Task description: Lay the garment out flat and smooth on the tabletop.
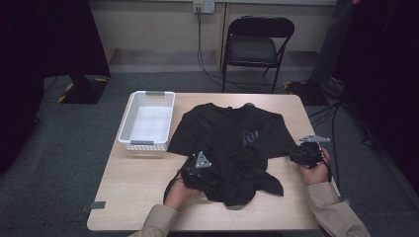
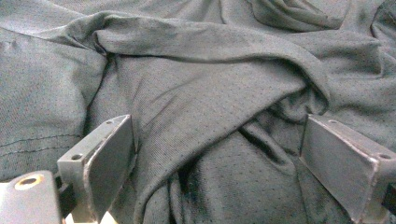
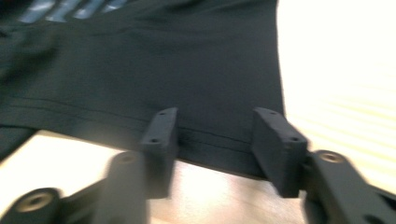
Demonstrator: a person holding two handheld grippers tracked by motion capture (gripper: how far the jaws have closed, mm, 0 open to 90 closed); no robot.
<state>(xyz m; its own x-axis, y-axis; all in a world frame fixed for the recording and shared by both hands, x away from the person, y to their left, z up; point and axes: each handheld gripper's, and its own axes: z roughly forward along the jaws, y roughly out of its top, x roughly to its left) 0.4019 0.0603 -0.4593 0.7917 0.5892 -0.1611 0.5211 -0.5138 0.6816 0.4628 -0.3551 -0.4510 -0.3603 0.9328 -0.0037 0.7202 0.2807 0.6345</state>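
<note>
One surface [image 1: 133, 192], light wood, rectangular, standing on grey carpet. One folding chair [image 1: 257, 47], dark, behind the far edge of the surface and well apart from it. One black T-shirt [image 1: 225, 133], spread over the middle of the surface with its collar toward the far edge, a pale print on the chest, the near hem bunched into folds at the person's left side. One white basket [image 1: 146, 121], slotted walls, at the far left of the surface, its near right corner just beside the shirt's sleeve. Two hand-held grippers. Left hand-held gripper [image 1: 197, 170]: one, resting at the crumpled near-left part of the shirt; in the left gripper view its jaws stand wide apart with rumpled cloth lying between them, the pads not pressing on it. Right hand-held gripper [image 1: 304, 153]: one, at the shirt's right sleeve edge near the right side of the surface; in the right gripper view its jaws stand partly apart over the stitched hem [image 3: 219, 140], with the hem between them and not pinched. Two sleeves of a tan jacket, one on each forearm.
</note>
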